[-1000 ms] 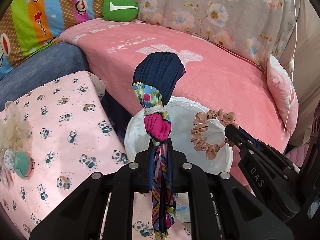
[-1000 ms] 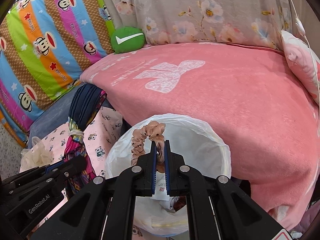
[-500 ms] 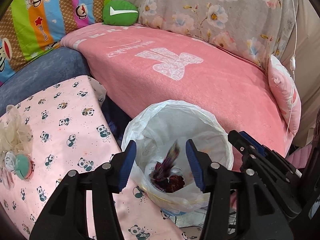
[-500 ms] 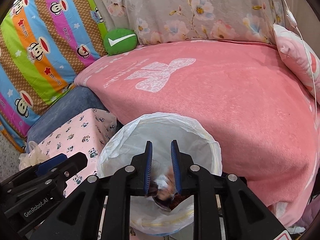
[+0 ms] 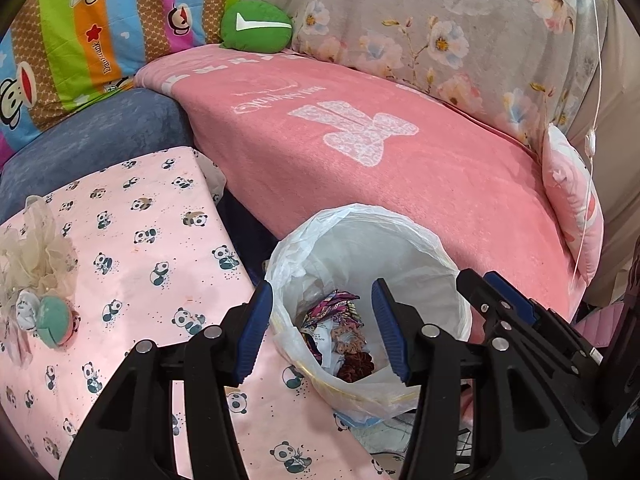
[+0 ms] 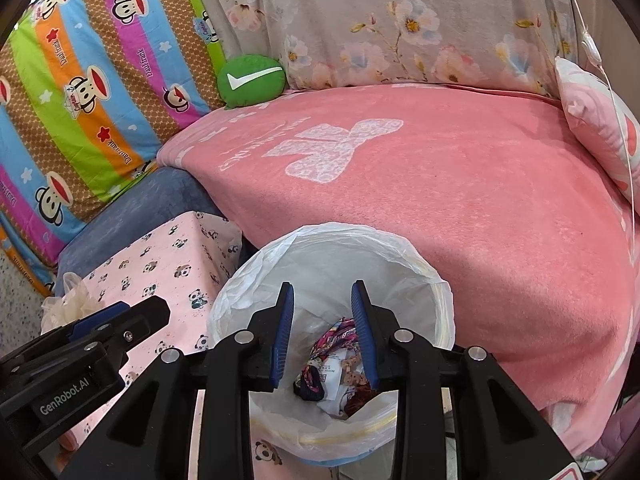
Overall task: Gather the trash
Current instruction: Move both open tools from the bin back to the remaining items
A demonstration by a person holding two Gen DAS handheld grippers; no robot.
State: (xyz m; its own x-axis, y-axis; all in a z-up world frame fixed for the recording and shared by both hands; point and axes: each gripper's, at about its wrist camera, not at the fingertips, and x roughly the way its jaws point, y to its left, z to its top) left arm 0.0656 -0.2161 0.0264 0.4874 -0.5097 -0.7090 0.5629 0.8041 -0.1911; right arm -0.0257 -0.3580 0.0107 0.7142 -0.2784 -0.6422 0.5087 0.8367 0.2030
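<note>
Now, left edge: a cream mesh scrunchie (image 5: 38,248) and a teal round clip (image 5: 54,320) lie on the panda-print cloth (image 5: 152,240) at the left of the left wrist view, touching each other; these look like the remaining pieces to collect.
Handling, scrunchie: probably very light, soft and springy; it likely flattens under the pads, so a pinch across the gathered middle seems safest.
Handling, clip: looks hard, smooth and rounded, so it may slip; taking it across its widest part seems best.
Left gripper (image 5: 322,330): jaws spread wide and holding nothing, at the lower centre of its frame, above the near rim of the bin.
Trash bin (image 5: 440,264): lined with a thin white bag, at centre bottom in both views, between the panda-print cloth and the pink blanket (image 5: 400,184); the liner looks flimsy and easy to snag.
Bin contents: a colourful patterned cloth (image 6: 332,340), paper scraps and dark red scrunchies lie at the bottom.
Right gripper (image 6: 322,334): jaws parted, empty, directly above the bin mouth.
In the way: the two grippers sit near each other over the bin, so a reach toward the left could cross them.
Background: a green check-mark cushion (image 6: 252,80) lies at upper centre; a pink pillow (image 6: 600,124) at right, well apart.
</note>
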